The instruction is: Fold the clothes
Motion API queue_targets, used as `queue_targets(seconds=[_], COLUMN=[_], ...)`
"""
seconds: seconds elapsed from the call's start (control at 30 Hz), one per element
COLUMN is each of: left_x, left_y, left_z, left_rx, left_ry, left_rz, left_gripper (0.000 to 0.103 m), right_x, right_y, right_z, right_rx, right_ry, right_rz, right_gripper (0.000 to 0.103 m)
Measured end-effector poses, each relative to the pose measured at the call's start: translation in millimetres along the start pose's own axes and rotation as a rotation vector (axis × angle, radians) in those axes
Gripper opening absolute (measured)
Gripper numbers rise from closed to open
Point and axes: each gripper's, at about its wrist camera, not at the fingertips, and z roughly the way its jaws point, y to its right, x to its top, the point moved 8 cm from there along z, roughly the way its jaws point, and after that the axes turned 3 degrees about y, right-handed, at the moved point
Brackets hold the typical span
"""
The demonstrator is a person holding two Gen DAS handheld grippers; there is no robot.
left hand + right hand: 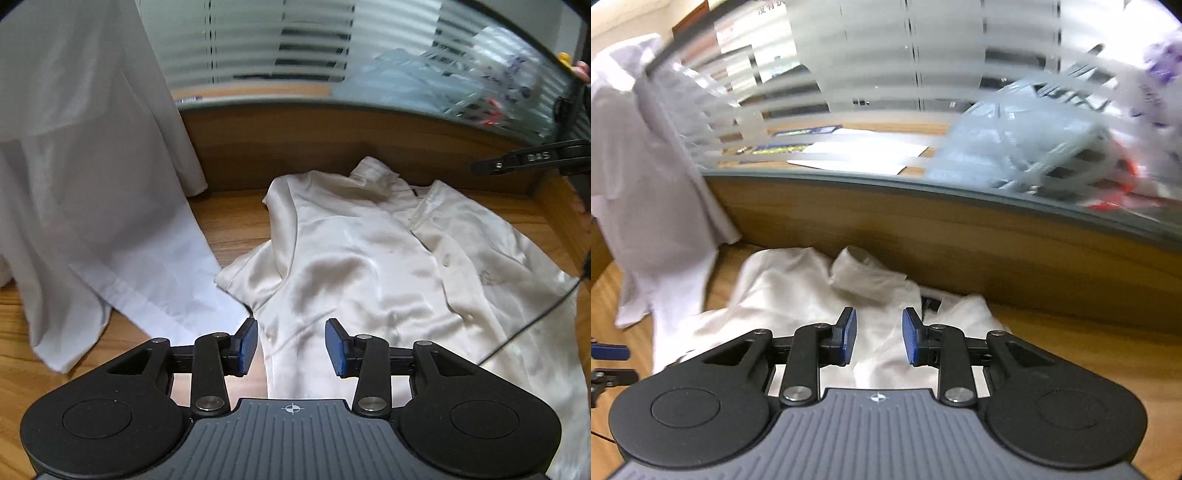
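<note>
"045" on the right tool (532, 159).

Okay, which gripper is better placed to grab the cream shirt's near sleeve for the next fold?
Left, probably. The left gripper is open over the cream shirt beside its sleeve; the right gripper faces the collar.

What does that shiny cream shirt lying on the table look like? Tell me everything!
The cream shirt looks silky and shiny, with soft wrinkles. It lies spread out, front up, on the wooden table, not folded yet. Its collar points toward the wooden back panel, and small buttons run down its front. One short sleeve sticks out beside a hanging white shirt. A thin black cable crosses one side. No gripper pinches it.
</note>
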Motion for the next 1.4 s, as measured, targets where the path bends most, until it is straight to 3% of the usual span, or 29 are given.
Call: queue_targets(seconds=[0.2,0.47,0.6,0.77,1.0,1.13,1.27,1.4], left_x=[-37,-117,-158,-197,-234,-248,-257,-261], left_y=[6,11,11,11,21,20,19,20], left_z=[-54,-105,-118,-123,-125,-121,-116,-113], left_rx=[0.031,0.059,0.037,-0.040,-0.124,-0.131,-0.129,-0.103], left_ry=[0.020,-0.047,-0.092,-0.140,-0.174,-0.175,-0.170,-0.145], left_rz=[0.026,0.027,0.072,0.136,0.334,0.427,0.502,0.563], left_gripper=[0.048,0.048,0.048,0.049,0.048,0.046,0.041,0.034], right_x=[-42,-139,-189,-241,-308,-341,-372,-382], right_y=[-21,-53,-79,-103,-133,-152,-180,-200], right_z=[-83,-155,-185,-210,-229,-225,-213,-201], right_rx=[0.042,0.128,0.135,0.079,-0.005,-0.023,-0.026,-0.033], right_ry=[-0.011,-0.066,-0.090,-0.112,-0.120,-0.162,-0.212,-0.233], right_rz=[-0.015,-0.021,-0.035,-0.014,0.018,-0.013,-0.151,-0.279], right_gripper=[0.031,0.031,0.031,0.031,0.031,0.031,0.031,0.029])
